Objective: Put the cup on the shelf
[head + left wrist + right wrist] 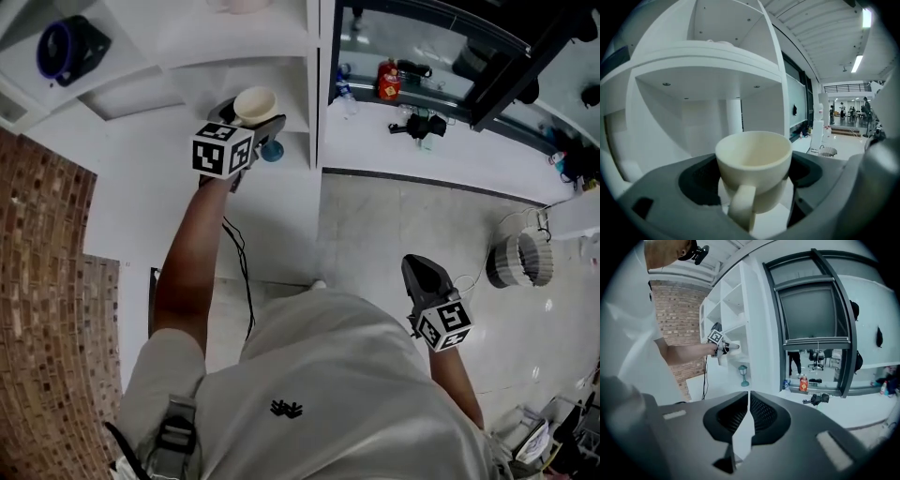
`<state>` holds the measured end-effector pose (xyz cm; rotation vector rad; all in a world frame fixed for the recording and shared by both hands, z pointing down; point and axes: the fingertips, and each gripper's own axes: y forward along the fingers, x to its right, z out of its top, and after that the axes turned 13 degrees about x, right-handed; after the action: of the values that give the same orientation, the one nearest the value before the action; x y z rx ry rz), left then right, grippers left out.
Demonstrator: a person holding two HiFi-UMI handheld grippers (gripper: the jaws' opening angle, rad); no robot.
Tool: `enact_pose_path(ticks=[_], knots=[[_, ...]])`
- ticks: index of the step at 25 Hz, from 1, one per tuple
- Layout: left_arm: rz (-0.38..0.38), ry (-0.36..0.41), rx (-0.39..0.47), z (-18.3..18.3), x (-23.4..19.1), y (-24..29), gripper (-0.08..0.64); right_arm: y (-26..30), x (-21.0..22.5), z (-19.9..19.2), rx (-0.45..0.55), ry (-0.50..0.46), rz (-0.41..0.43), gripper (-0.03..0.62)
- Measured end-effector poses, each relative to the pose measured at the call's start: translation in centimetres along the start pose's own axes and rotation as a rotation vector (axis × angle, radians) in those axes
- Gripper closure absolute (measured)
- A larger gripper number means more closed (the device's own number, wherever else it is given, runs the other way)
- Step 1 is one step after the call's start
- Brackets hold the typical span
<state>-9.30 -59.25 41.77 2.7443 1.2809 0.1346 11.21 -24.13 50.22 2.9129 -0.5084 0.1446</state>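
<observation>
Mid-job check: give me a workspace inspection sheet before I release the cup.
Surface: white shelf unit; compartment ahead looks bare.
Job's things: cream ceramic cup, upright, handle toward the gripper camera.
Clutter: small teal lamp ornament lower down; black object with purple ring, upper compartment.
Grippers: left gripper shut on cup; right gripper shut, empty.
Cables: black cable under left arm.
Surroundings: brick wall, red can on window ledge, white ribbed basket on floor.

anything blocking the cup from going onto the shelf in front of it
Nothing visible does. The cup, held in the left gripper, faces an open shelf bay whose inside looks bare. The small teal lantern stands on a lower level, outside that path.
</observation>
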Motion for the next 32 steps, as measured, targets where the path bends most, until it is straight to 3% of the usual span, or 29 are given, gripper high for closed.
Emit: enact_pose_path(ticks=[14,32], knots=[[0.011,-0.027,-0.015,-1.2,-5.8,6.2,0.140,1.2,-0.2,-0.5,-0.042,0.022,-0.080,0.566],[0.030,-0.018,-0.023,-3.4,-7.9,9.1,0.137,1.6,0.8,-0.1,-0.063,0.019,-0.115,0.566]])
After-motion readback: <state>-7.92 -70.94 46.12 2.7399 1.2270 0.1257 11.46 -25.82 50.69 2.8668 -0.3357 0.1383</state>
